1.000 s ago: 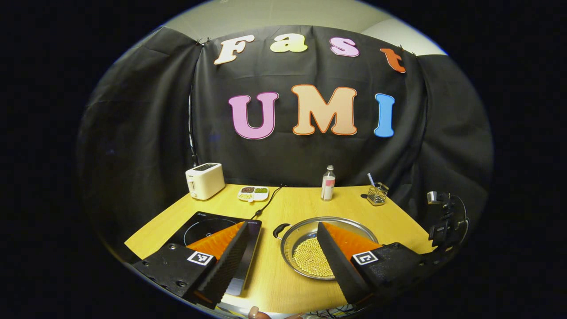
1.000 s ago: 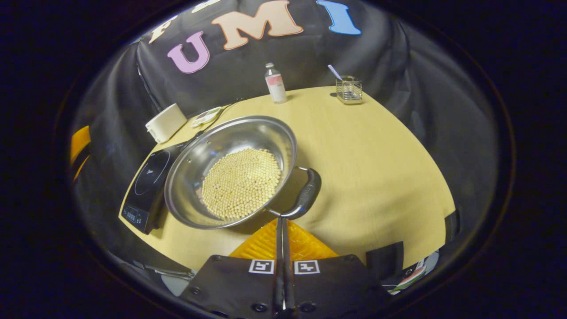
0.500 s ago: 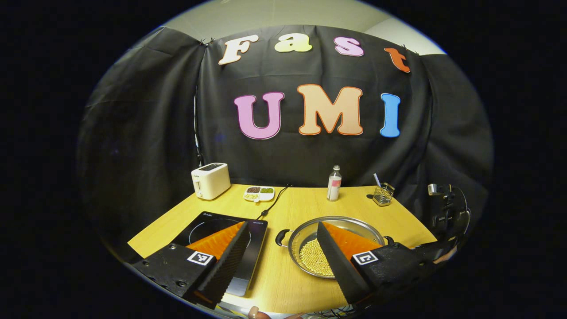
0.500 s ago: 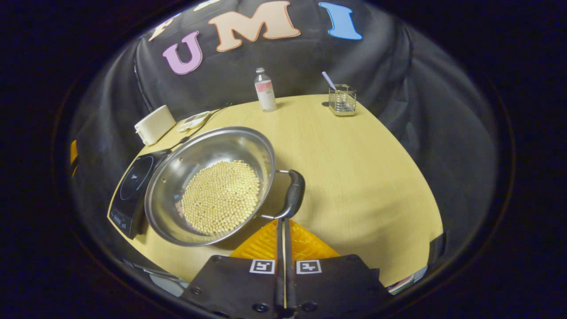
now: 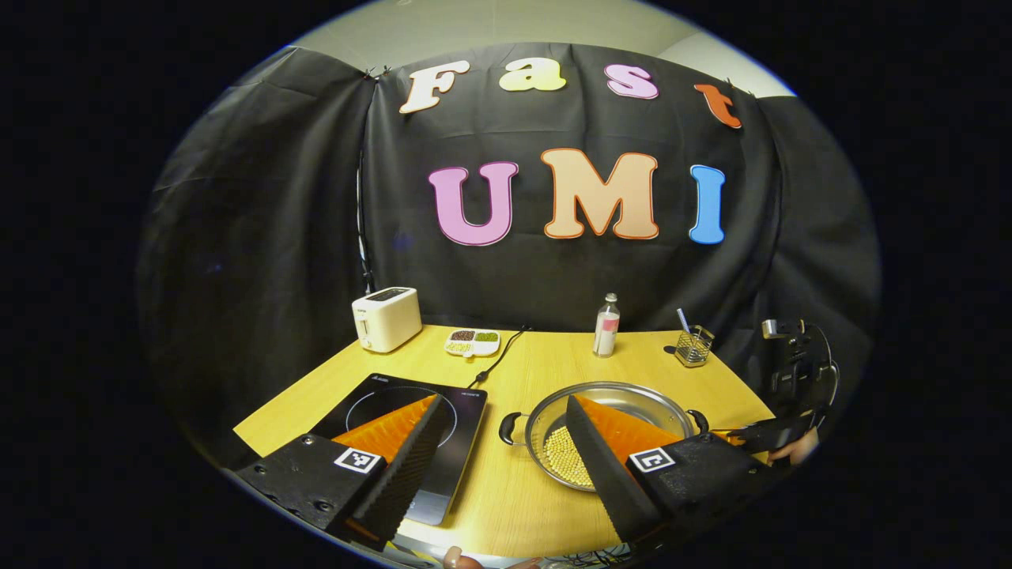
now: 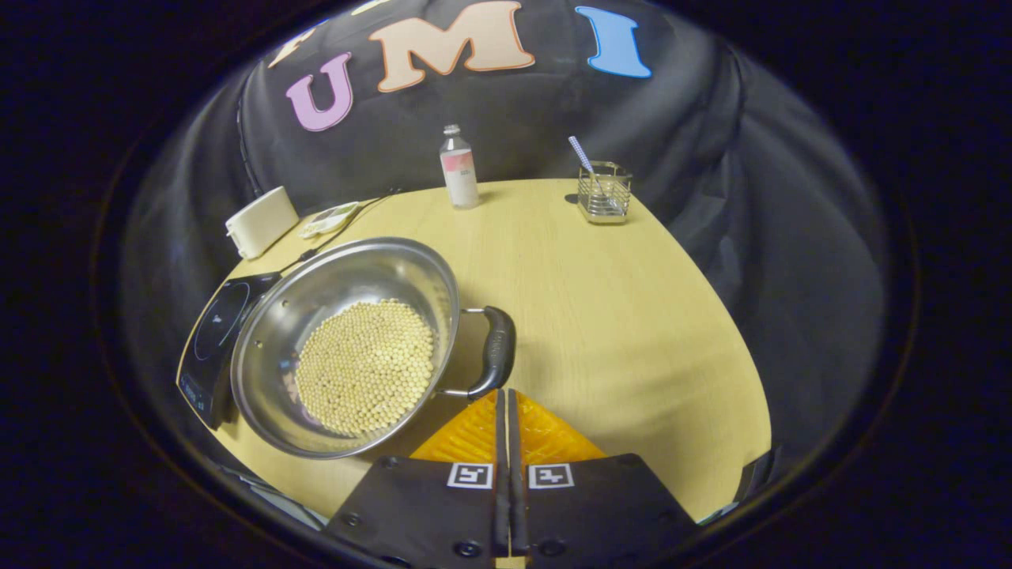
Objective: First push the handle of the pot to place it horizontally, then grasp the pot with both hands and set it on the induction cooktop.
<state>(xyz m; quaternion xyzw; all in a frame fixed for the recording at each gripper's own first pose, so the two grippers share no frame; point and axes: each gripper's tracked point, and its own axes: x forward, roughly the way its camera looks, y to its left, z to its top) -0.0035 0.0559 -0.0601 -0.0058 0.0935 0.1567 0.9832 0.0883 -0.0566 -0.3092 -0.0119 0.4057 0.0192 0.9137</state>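
Right hand-held gripper [image 6: 506, 399] closed, tips touching pot handle [image 6: 496, 352]; contact unclear

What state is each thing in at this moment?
Pot: on the table beside the cooktop, holding small beads.
Pot handle: just ahead of the right gripper's tips.
Cooktop: bare, nothing on it.
Left gripper: open, empty.
Right gripper: shut, empty.
Bottle: upright, capped.
Wire cup: upright, one straw inside.

No writing can be read. The induction cooktop [image 5: 399, 427] carries a small mark at its far left corner, and the toaster [image 5: 387, 318] another; both too small.
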